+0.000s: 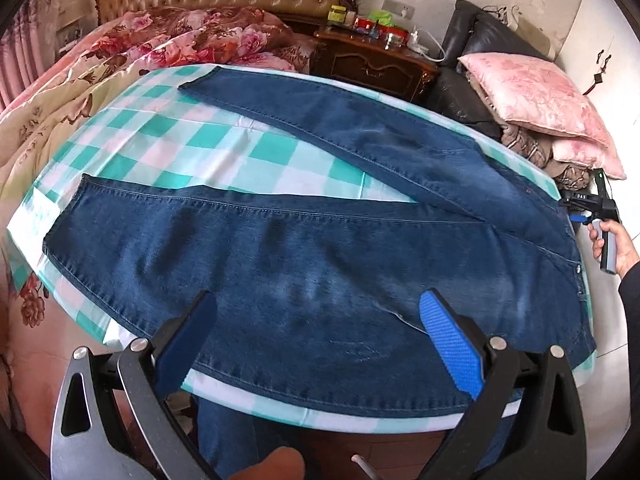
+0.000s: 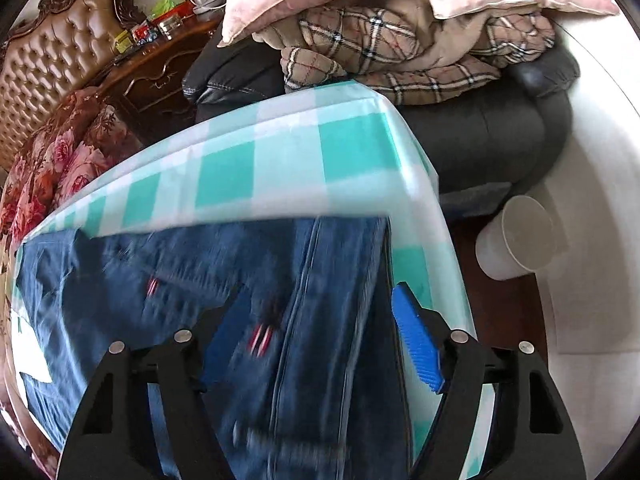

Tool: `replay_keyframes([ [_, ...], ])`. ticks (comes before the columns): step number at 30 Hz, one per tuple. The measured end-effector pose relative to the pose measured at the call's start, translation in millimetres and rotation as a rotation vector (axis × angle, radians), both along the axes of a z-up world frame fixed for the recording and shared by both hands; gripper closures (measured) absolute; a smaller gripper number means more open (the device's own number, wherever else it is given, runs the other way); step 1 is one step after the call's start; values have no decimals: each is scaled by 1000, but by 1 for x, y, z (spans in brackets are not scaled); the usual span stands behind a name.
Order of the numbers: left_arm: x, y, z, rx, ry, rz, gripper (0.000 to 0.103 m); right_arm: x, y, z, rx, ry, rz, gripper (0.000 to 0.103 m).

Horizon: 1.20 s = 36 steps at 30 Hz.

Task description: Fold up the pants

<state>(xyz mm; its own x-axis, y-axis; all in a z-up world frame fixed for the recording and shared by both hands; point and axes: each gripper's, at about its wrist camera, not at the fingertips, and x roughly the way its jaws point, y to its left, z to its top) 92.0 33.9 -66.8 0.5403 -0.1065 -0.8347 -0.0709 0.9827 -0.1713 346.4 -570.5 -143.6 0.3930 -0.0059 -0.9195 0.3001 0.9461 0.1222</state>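
Observation:
Blue jeans lie flat on a table with a green-and-white checked cloth, legs spread apart toward the left, waist at the right. My left gripper is open above the near leg, holding nothing. My right gripper is open over the waist end of the jeans, holding nothing; that view is motion-blurred. In the left wrist view the right gripper shows at the table's right edge, in a hand.
A bed with floral bedding lies behind the table. A wooden nightstand stands at the back. A black armchair with pink pillows and a plaid blanket is at the right. A white bin stands on the floor.

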Motion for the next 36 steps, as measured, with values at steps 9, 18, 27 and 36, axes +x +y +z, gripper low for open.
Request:
replay_keyframes([
  [9,23,-10,-12,-25,30,-34,2,12,-13,4,-44,-47,-42,94],
  [18,40,-25,-5,-64,-11,-104,2,-65,34,80,-77,-386,-14,95],
  [27,106,-21,16,-404,-94,-166,9,-260,112,112,85,-612,111,95],
  [36,231,31,-64,-769,49,43,48,-324,133,66,209,-520,54,95],
])
